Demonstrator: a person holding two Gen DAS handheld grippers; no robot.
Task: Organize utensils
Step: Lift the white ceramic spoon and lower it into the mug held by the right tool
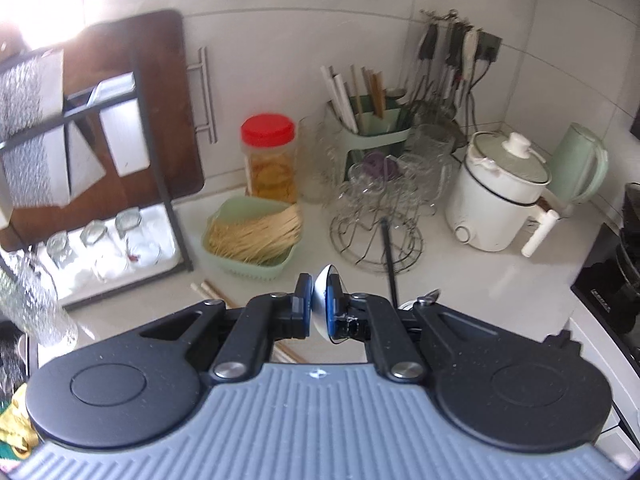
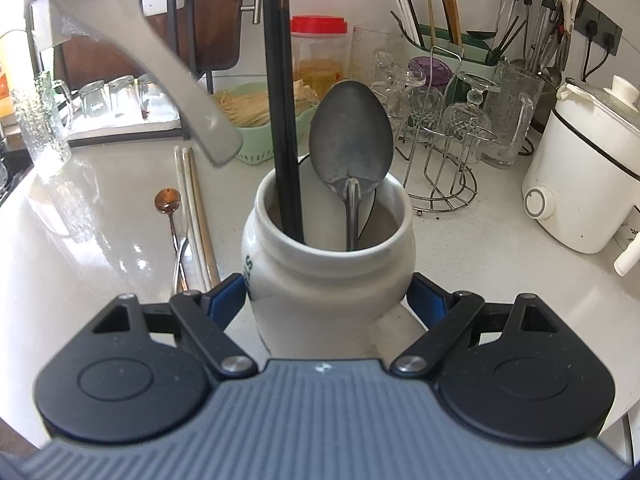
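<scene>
My left gripper is shut on the bowl of a steel spoon, seen edge-on between the blue pads. In the right wrist view that spoon's handle hangs slanted at the upper left, above the counter. My right gripper is shut on a white ceramic jar, one blue pad on each side. The jar holds black chopsticks and a steel spoon, bowl up. A copper spoon and pale chopsticks lie on the counter left of the jar.
A green basket of thin sticks, a red-lidded jar and a wire rack of glasses stand behind. A green utensil holder sits by the wall. A white cooker stands right, a shelf with glasses left.
</scene>
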